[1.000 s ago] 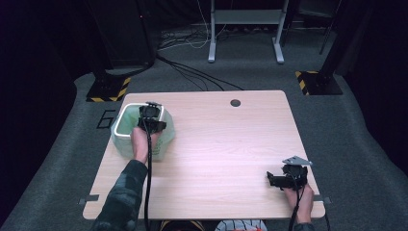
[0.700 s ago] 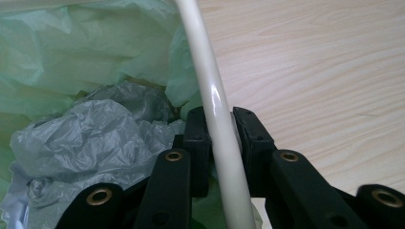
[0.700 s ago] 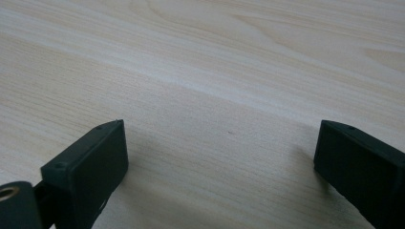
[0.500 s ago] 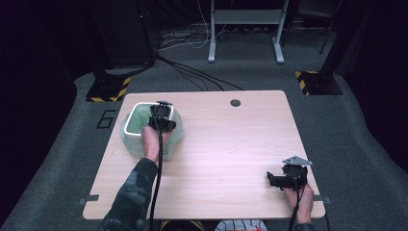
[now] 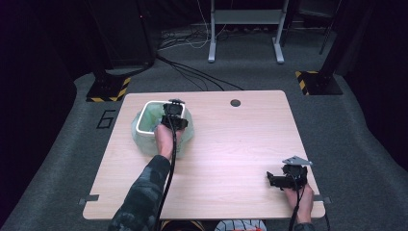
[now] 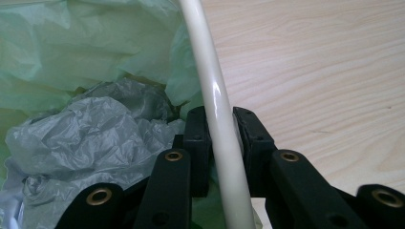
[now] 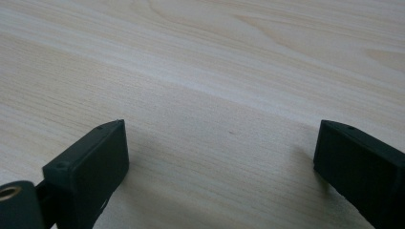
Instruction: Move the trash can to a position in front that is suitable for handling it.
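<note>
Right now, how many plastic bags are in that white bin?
2. A green liner bag drapes over the bin rim, which the left hand-held gripper clamps. A crumpled grey bag lies inside. More may be hidden underneath.

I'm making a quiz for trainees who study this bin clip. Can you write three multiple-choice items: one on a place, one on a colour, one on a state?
1. Where on the light wooden table does the white-rimmed waste bin stand?
A. far left part
B. near right corner
C. dead centre

2. What colour is the thin plastic liner in the bin?
A. red
B. pale green
C. blue

3. How do the right gripper's jaws stand?
A. clamped on the bin
B. wide apart over bare wood
C. shut on a bag

Answers: 1 A, the high view shows it there; 2 B, the left gripper, clamped on the rim, shows it; 3 B, nothing lies between them.
</note>
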Tool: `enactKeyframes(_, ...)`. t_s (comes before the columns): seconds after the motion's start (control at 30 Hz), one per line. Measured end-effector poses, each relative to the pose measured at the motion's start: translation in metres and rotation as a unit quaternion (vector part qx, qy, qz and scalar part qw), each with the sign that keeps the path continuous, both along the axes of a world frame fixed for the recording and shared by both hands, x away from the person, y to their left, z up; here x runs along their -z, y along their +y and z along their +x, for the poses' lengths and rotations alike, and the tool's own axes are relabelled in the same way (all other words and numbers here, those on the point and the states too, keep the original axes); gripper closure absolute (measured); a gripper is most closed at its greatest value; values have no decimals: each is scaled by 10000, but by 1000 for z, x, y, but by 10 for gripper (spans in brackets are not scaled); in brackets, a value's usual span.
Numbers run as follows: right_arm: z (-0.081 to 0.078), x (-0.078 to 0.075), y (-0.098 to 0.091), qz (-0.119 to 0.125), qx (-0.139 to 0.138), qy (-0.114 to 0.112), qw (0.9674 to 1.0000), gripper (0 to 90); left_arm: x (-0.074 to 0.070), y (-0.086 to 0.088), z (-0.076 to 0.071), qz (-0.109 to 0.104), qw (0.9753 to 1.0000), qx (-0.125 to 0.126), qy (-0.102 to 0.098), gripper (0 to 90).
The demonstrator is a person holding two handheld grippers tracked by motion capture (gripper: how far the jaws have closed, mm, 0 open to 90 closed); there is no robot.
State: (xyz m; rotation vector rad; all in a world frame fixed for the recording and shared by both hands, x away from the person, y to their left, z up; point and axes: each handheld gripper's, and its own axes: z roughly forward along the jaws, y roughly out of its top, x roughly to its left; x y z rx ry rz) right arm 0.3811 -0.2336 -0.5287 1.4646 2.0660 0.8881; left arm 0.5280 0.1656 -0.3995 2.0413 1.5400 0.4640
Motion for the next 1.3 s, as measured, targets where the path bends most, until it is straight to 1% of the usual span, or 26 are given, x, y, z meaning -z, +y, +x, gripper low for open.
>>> enactKeyframes(0.07, 0, 0, 0, 4, -8, 2, 10000, 38, 1, -5, 1, 59, 10000, 6, -19, 764)
enactKeyframes(0.17, 0, 0, 0, 5, -8, 2, 10000, 38, 1, -13, 3, 93, 10000, -2, -18, 763)
enactKeyframes(0.23, 0, 0, 0, 5, -8, 2, 10000, 38, 1, -18, 4, 58, 10000, 10, 26, 764)
enactKeyframes(0.37, 0, 0, 0, 0, -7, 0, 10000, 38, 0, -29, 7, 56, 9999, 33, 86, 766)
enactKeyframes(0.6, 0, 0, 0, 1, -15, 0, 10000, 38, 0, -46, 9, 102, 9998, 134, 111, 768)
enactKeyframes(0.67, 0, 0, 0, -1, -14, -2, 10000, 39, 0, -50, 9, 76, 9998, 154, 125, 768)
enactKeyframes(0.77, 0, 0, 0, -1, -17, -4, 10000, 39, 0, -54, 10, -18, 9997, 149, 173, 766)
enactKeyframes(1.03, 0, 0, 0, 0, -38, -8, 10000, 39, 0, -72, 12, 55, 9994, 274, 190, 761)
enactKeyframes(1.13, 0, 0, 0, 2, -43, -8, 10000, 40, 0, -78, 12, 47, 9994, 292, 199, 761)
enactKeyframes(1.2, 0, 0, 0, 3, -43, -8, 10000, 40, 0, -81, 13, -6, 9993, 304, 237, 762)
enactKeyframes(1.3, 0, 0, 0, 5, -38, -3, 10000, 40, -1, -86, 14, -29, 9991, 316, 278, 763)
